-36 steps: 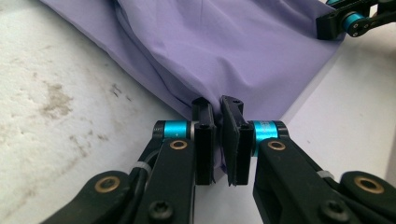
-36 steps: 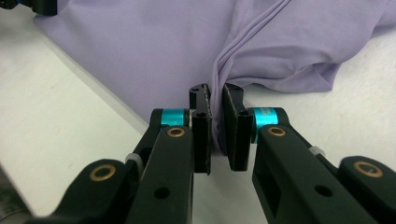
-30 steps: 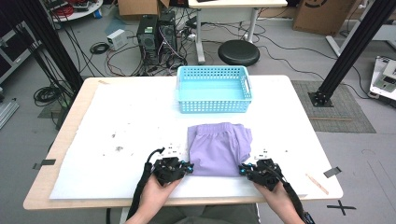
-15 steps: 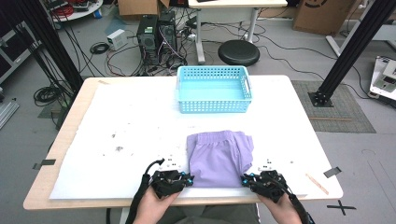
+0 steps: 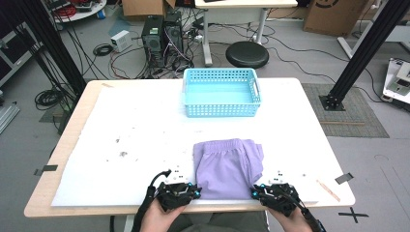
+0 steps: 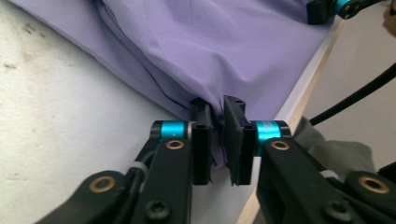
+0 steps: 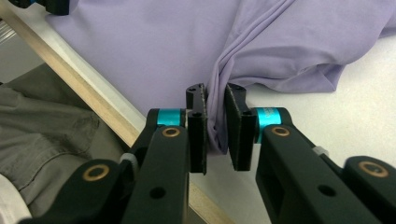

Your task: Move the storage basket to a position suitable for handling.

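At the table's near edge, the left gripper [image 5: 180, 189] and right gripper [image 5: 274, 191] flanked folded lilac shorts [image 5: 229, 164], each with jaws just easing apart around a bunched corner of the cloth; beyond stood a blue plastic basket [image 5: 221, 109].

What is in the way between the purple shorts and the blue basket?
Nothing visible. The purple shorts lie at the near edge of the table, and the blue basket sits straight beyond them with only bare white tabletop between. The left tool and right tool have just been opening, cloth between each one's jaws.
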The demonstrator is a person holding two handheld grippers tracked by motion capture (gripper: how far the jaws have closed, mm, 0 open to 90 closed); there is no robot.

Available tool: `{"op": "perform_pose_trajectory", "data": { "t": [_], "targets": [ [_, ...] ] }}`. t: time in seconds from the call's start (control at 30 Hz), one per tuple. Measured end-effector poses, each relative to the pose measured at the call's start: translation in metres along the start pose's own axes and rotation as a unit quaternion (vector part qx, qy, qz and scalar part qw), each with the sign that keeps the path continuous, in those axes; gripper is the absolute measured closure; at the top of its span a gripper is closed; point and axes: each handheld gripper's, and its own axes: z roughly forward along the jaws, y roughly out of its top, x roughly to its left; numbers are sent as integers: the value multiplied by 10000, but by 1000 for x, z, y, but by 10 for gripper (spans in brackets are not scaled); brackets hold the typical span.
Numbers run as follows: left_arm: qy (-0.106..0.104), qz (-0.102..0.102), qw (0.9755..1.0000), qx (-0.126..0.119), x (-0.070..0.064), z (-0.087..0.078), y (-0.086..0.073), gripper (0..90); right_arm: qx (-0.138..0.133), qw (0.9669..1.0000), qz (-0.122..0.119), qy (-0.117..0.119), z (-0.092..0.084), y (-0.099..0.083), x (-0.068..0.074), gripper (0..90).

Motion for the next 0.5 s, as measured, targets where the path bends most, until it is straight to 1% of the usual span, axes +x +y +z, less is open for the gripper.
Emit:
{"op": "perform_pose_trajectory", "data": {
  "t": [0.03,0.13,0.17,0.2,0.23,0.3,0.33,0.37,0.43,0.5],
  "targets": [
    [24,15,10000,-2,-1,0,0,738,-9,10000,-11,-23,0,0,0,738],
    [49,181,9998,-7,-1,-2,1,578,-108,9997,-69,-217,-1,0,-1,583],
    [70,213,9997,-4,0,-3,2,530,-137,9995,-72,-277,-2,1,-1,551],
    [47,247,9997,-35,1,-4,3,520,-184,9993,-52,-314,-4,1,-3,532],
    [93,273,9996,-61,2,-5,4,505,-269,9990,-51,-356,-6,2,-5,501],
    [246,303,9991,-148,4,-8,7,442,-359,9985,-19,-413,-9,3,-8,475],
    [312,363,9986,-214,7,-11,10,440,-403,9981,-18,-464,-10,4,-10,467],
    [385,432,9980,-261,11,-13,13,438,-447,9975,-8,-548,-12,5,-13,465],
    [604,563,9956,-445,18,-18,18,405,-552,9963,-9,-663,-14,8,-17,452],
    [714,584,9937,-638,26,-23,23,394,-652,9955,23,-686,-17,12,-23,432]
  ]
}}
